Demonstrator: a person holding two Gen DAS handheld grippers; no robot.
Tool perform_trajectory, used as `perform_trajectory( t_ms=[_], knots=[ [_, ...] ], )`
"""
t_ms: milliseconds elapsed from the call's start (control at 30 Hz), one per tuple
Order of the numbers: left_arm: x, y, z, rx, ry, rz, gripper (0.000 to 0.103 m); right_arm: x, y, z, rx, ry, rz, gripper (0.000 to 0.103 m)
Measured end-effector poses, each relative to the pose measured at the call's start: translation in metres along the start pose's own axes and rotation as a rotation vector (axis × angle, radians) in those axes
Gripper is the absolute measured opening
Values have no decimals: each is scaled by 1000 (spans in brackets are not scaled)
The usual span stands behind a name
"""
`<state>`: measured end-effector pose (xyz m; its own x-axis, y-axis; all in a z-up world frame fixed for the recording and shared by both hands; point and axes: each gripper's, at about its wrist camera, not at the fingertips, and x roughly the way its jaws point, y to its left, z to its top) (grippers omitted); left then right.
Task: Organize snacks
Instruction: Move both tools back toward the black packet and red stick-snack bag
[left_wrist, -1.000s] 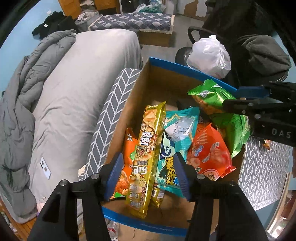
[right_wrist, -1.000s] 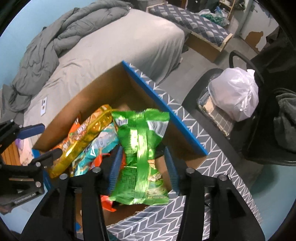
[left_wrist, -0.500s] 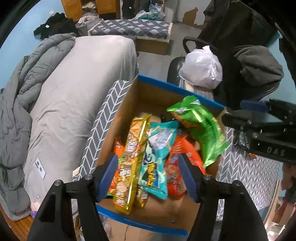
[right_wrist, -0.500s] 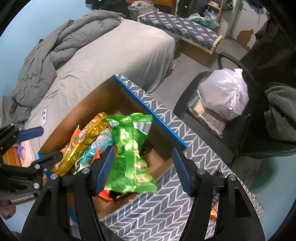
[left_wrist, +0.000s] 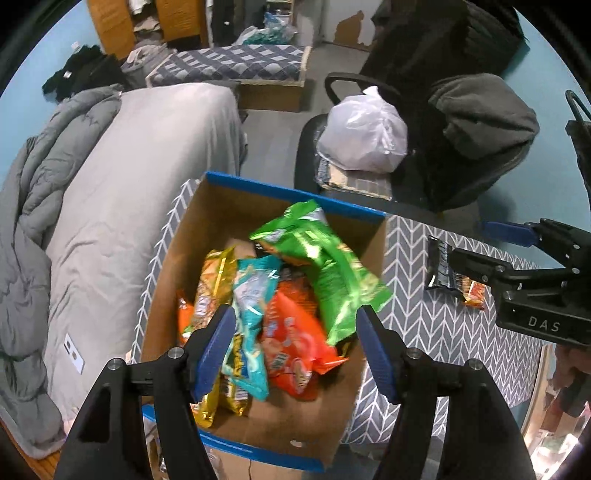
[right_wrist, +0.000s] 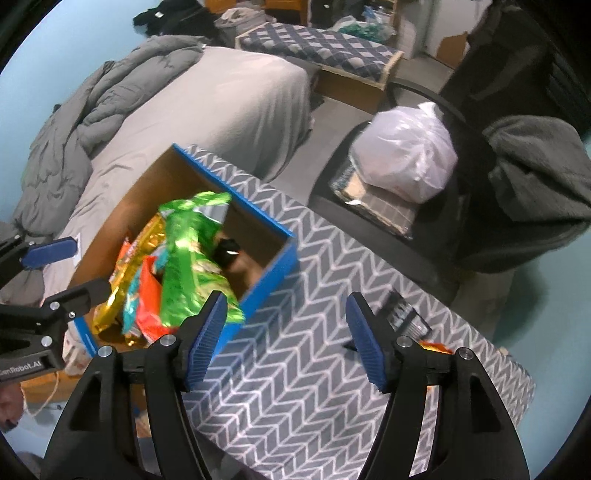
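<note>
Right gripper (right_wrist: 284, 332) wide open, jaws just been opening, nothing held; hovers over chevron-cloth table (right_wrist: 314, 369). Dark snack packet (right_wrist: 404, 314) lies just right of it, long axis near-to-far. Left gripper (left_wrist: 295, 347) open, empty, over box (left_wrist: 295, 192); right hand judged nearer.

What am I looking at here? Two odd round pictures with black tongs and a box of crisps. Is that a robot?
No robot: a person holds a hand tool in each hand, each with two blue-padded fingers and a wide-angle camera looking along them. One picture comes from the left gripper, the other from the right gripper; each also catches the other tool at its edge. Both stand open and hold nothing; the right one's jaws have just been opening. A cardboard box with blue edges sits on a grey-patterned table and holds snack packs, with a green bag lying on top. A dark snack pack waits on the table beside an orange one.
</note>
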<state>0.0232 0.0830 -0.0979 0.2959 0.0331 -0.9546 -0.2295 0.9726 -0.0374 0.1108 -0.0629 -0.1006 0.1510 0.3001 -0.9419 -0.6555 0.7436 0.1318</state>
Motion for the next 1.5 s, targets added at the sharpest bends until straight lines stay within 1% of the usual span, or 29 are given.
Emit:
perform_trajectory(
  t_ms=[67, 333, 400, 467, 733, 933, 1000, 1100, 1167, 1333, 1500],
  knots=[
    [-1, -10, 0, 21, -1, 4, 69, -5, -10, -6, 7, -3, -12, 71],
    [0, -48, 7, 82, 5, 8, 69, -15, -45, -28, 45, 2, -34, 72],
    [1, -57, 8, 92, 9, 8, 72, -15, -53, -34, 52, 6, -38, 72],
    [2, -66, 9, 102, 6, 7, 74, -15, -63, -40, 62, 12, -45, 75],
    [20, -112, 15, 169, 21, -6, 75, -3, -116, -68, 143, 51, -77, 76],
    [41, -144, 21, 237, 55, -10, 77, 12, -159, -90, 229, 94, -92, 76],
    [49, -154, 22, 261, 63, -12, 81, 17, -171, -96, 265, 106, -86, 77],
    [62, -165, 24, 283, 66, -1, 81, 28, -191, -105, 335, 123, -62, 77],
    [72, -172, 25, 287, 70, -10, 81, 38, -202, -110, 392, 133, -31, 77],
    [93, -185, 27, 310, 82, -8, 81, 65, -215, -116, 501, 144, 33, 77],
    [113, -194, 27, 332, 93, 12, 81, 92, -219, -118, 546, 169, 22, 77]
  ],
)
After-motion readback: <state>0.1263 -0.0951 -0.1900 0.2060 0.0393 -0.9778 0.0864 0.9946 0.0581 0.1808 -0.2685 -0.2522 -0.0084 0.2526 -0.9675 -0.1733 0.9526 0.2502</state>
